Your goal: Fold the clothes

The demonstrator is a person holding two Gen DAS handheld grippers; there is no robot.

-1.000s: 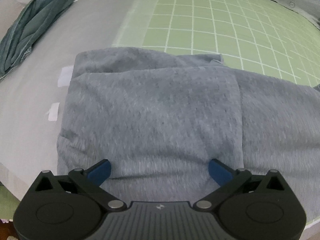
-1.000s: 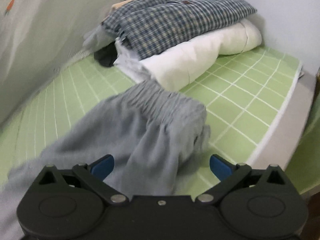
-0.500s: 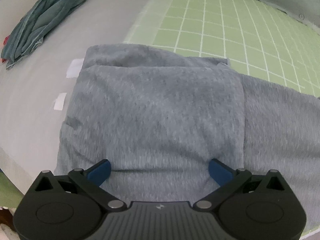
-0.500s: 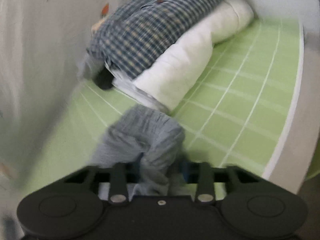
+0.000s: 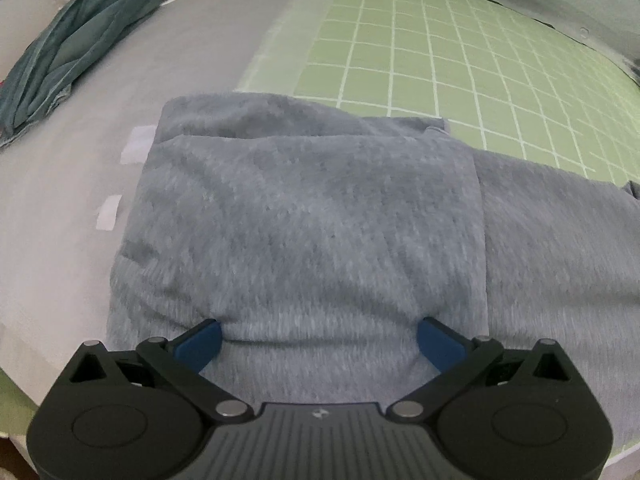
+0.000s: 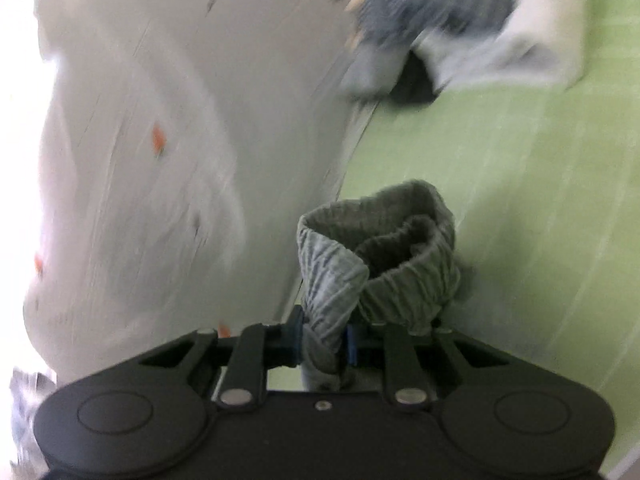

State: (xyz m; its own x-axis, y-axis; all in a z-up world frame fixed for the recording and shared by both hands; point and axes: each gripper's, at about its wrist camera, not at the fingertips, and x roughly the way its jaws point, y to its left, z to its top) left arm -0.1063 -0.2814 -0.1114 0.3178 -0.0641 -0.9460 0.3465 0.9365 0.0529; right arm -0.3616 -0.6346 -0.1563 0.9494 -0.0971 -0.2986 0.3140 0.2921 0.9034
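Observation:
A grey pair of sweat trousers (image 5: 320,216) lies partly folded across the bed, its folded leg end at the left. My left gripper (image 5: 320,344) is open, its blue fingertips (image 5: 200,344) resting on the near edge of the cloth, apart from each other. My right gripper (image 6: 322,344) is shut on the ribbed elastic waistband (image 6: 380,264) of the grey trousers and holds it lifted above the green mattress (image 6: 520,200). The waistband bunches up in a loop in front of the jaws.
A dark teal garment (image 5: 68,56) lies bunched at the far left on the grey sheet (image 5: 180,52). A green checked mat (image 5: 440,48) covers the far right. A white patterned curtain (image 6: 140,140) hangs left; checked and white bedding (image 6: 480,12) lies at the back.
My right gripper has shut on the trousers' waistband and lifted it, swinging left toward the curtain. My left gripper stays open on the cloth and has barely moved.

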